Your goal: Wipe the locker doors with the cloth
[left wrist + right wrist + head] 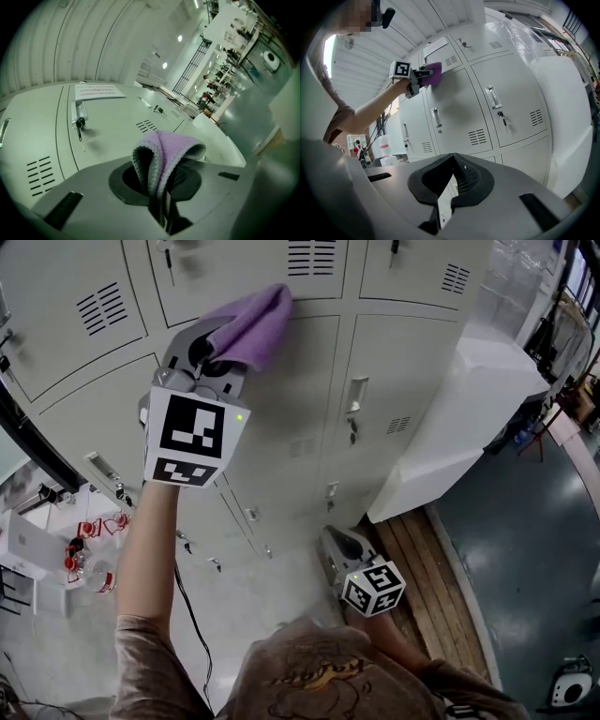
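Note:
A purple cloth (253, 324) is pressed against the grey locker doors (281, 418), near the seam between an upper and a lower door. My left gripper (211, 348) is raised at arm's length and shut on it. In the left gripper view the cloth (171, 145) bulges in a fold out of the closed jaws, over a locker door (108, 126). My right gripper (349, 549) hangs low near the person's body, away from the lockers, shut with nothing in it. The right gripper view shows its pads (464, 176) meeting at the tip, and the cloth (433, 74) far off.
A white cabinet (469, 418) stands to the right of the lockers on a wooden pallet (422, 549). Keys hang from a lock (352, 432) on a nearby door. A black cable (192, 615) trails over the floor. Red-topped items (84, 545) sit at the left.

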Available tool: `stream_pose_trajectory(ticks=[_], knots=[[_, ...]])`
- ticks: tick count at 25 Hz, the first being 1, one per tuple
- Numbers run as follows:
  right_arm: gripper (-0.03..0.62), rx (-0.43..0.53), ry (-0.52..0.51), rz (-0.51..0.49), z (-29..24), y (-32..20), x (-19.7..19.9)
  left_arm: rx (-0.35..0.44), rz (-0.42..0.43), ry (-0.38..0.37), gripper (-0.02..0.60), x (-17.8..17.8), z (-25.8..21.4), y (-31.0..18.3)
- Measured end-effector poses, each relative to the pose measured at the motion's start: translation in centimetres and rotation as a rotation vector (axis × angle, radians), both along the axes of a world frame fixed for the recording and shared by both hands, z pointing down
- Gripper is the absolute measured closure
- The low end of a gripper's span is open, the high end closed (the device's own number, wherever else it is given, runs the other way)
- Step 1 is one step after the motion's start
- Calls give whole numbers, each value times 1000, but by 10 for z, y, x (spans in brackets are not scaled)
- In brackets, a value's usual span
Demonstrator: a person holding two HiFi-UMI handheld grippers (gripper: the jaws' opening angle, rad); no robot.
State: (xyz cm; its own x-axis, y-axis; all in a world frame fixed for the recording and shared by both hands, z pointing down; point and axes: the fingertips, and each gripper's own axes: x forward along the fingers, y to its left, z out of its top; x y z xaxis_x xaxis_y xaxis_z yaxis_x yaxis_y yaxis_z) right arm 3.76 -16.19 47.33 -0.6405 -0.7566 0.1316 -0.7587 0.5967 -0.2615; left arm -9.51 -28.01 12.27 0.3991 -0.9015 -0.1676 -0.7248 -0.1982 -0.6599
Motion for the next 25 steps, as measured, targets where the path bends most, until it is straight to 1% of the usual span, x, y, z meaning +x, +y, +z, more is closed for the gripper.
stream_pose_trajectory(ticks=[3,7,12,19,25], knots=[[595,-4,0,6,1,-1,2,-36,0,4,534,1,12,-12],[595,-6,-1,13,2,-3,3,-62,1,0,534,4,22,-25],[595,-10,-1,19,4,-6,4,-55,-31,-68,532,8,39,-37],[595,-19,2,22,7,-10,4,-85,-12,-59,532,13,63,-41],[595,-20,5,23,8,-13,2,-141,0,-69,532,16,105,-42]])
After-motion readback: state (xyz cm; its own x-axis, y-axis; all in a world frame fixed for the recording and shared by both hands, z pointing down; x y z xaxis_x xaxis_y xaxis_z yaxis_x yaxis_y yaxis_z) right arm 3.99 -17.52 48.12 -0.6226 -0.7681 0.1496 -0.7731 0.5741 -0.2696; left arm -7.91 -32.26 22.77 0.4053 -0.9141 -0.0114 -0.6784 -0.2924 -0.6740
